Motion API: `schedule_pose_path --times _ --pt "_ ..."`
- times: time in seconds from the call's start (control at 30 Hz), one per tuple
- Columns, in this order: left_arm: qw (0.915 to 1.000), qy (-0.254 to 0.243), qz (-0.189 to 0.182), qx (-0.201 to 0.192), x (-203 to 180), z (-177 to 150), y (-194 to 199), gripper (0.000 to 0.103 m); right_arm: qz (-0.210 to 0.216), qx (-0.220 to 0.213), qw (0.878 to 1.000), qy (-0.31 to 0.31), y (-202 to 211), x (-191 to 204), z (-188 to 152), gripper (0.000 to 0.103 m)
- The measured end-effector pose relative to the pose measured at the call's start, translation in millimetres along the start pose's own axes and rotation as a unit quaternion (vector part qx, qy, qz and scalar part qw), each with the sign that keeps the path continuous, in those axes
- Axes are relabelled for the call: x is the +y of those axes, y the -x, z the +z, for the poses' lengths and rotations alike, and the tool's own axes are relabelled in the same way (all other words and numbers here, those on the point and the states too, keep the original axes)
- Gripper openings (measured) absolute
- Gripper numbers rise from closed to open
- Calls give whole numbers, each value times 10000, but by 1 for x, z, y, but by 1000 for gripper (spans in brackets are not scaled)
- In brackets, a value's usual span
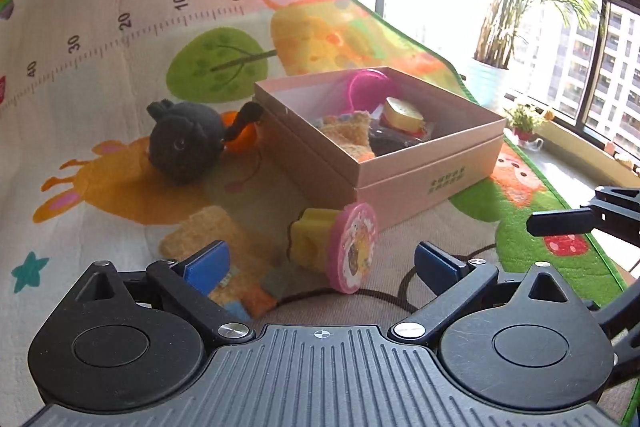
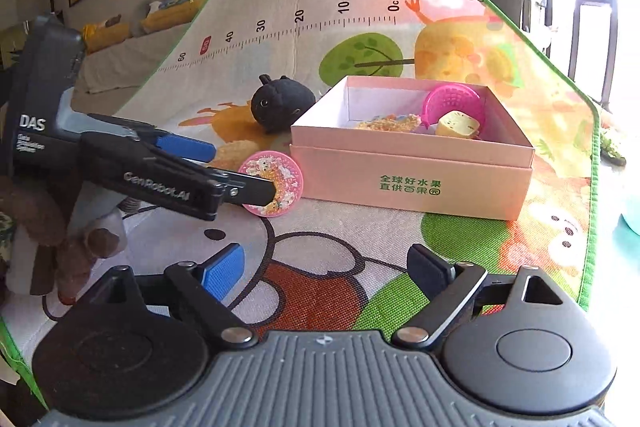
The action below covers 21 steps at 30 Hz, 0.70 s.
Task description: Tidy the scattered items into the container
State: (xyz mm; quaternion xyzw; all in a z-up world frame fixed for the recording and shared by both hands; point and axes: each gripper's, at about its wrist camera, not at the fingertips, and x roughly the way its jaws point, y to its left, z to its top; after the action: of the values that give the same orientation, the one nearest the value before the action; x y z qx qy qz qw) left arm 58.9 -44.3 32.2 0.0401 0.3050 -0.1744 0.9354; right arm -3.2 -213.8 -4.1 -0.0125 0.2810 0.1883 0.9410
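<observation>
Both tongs wide and empty: left tongs [image 1: 320, 263] near pink disc toy [image 1: 354, 247], right tongs [image 2: 328, 267] over mat [image 2: 320, 227]

The pale pink cardboard box [image 2: 412, 183] looks matt and smooth, papery, with green print on its front. Inside it sits a glossy bright pink plastic basket [image 2: 454, 103]. The round black plush toy [image 1: 184, 139] is fuzzy cloth, totally dull. The colourful cartoon play mat [image 2: 320, 227] has a fine woven grain, slightly rough. The round pink disc toy [image 1: 354, 247] has a shiny face on a spongy-looking yellow block. Both grippers are matt black plastic with ribbed grey bodies, blue textured pads and small bright metal screws.
</observation>
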Motion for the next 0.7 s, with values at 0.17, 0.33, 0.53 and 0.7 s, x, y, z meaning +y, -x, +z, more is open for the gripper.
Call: schedule_pose_path --times 0.17,0.33,0.53,0.7 --pt "9999 84 31 129 -8 4 -16 74 -8 -50 9999 -108 3 2 -9 99" --pt "9995 94 195 218 -9 3 -26 71 90 -5 9999 -116 3 6 -16 102" --pt "9996 101 118 220 -4 1 -12 53 -11 71 10000 -68 1 12 -20 103" --pt "9992 358 179 -20 17 -14 36 48 74 100 9999 36 4 18 -16 103"
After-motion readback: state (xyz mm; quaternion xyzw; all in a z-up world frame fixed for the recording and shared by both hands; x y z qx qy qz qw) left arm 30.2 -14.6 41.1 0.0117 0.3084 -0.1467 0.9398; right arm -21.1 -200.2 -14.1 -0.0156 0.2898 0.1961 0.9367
